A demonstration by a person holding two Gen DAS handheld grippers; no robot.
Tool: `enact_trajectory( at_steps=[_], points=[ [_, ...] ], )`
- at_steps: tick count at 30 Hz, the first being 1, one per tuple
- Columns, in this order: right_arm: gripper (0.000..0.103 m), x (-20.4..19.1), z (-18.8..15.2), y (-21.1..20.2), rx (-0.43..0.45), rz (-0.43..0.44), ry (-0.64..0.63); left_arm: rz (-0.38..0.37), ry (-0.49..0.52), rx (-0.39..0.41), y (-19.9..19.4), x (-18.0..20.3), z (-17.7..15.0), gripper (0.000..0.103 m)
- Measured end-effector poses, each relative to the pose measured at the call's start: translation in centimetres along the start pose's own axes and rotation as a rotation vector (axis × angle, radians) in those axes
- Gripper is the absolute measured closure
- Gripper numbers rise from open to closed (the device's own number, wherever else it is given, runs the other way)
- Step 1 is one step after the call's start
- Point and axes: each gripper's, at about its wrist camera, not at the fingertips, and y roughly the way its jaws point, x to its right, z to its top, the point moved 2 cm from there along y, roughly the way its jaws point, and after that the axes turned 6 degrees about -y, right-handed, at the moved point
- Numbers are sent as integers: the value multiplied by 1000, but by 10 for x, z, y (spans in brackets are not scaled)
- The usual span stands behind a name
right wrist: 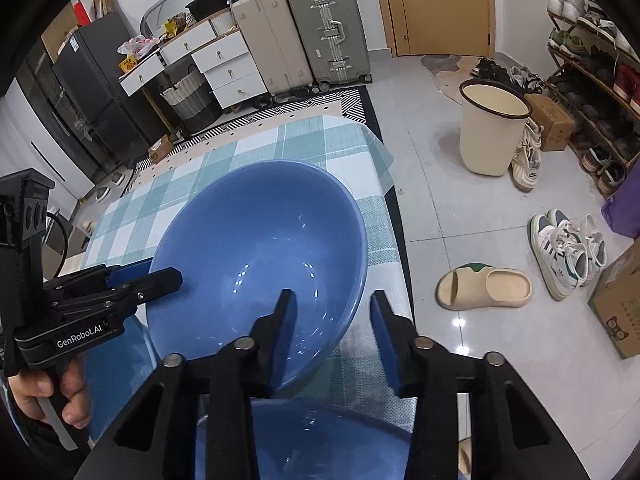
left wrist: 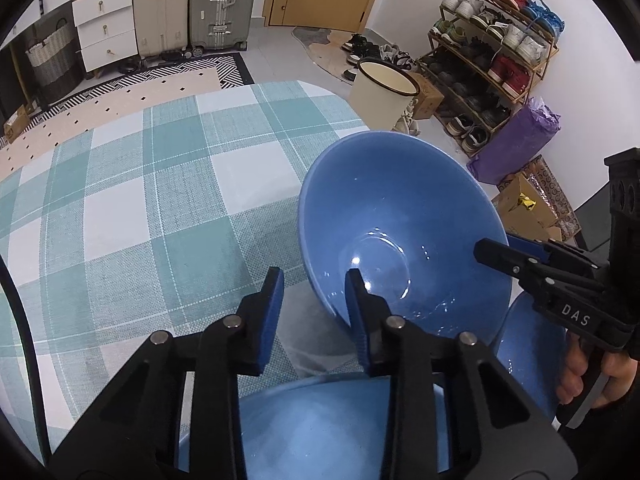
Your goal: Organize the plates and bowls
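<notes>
Both jaws spread astride blue bowl rim

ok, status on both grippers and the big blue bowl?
Left gripper open, straddling big blue ceramic bowl's near rim. Right gripper open, same on opposite rim. Bowl tilted over checked tablecloth; more blue dishes below.

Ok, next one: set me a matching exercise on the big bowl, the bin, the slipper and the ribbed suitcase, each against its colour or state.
Things:
1. big bowl
2. bin
3. slipper
4. ribbed suitcase

Colour or state:
a. grey, standing upright
b. blue, tilted
c. beige, lying flat
d. cream, dark rim

Pairs: 1-b, 2-d, 3-c, 4-a
</notes>
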Motion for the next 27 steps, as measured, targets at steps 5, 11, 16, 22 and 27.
enact_trajectory(
  at_steps=[5, 11, 16, 22, 27],
  points=[
    [83, 2, -1, 2, 6, -5, -1, -4, 19, 7, 0, 4, 0, 86],
    [87, 1, -1, 3, 10, -8, -7, 2, 32, 16, 1, 7, 0, 88],
    [87, 2, 0, 2, 20, -5, -9, 3, 32, 20, 1, 7, 0, 88],
    [87, 3, 1, -1, 31, -4, -10, 9, 38, 39, -4, 11, 1, 88],
    [87, 2, 1, -3, 42, -2, -7, 9, 38, 50, -9, 13, 2, 88]
  ],
)
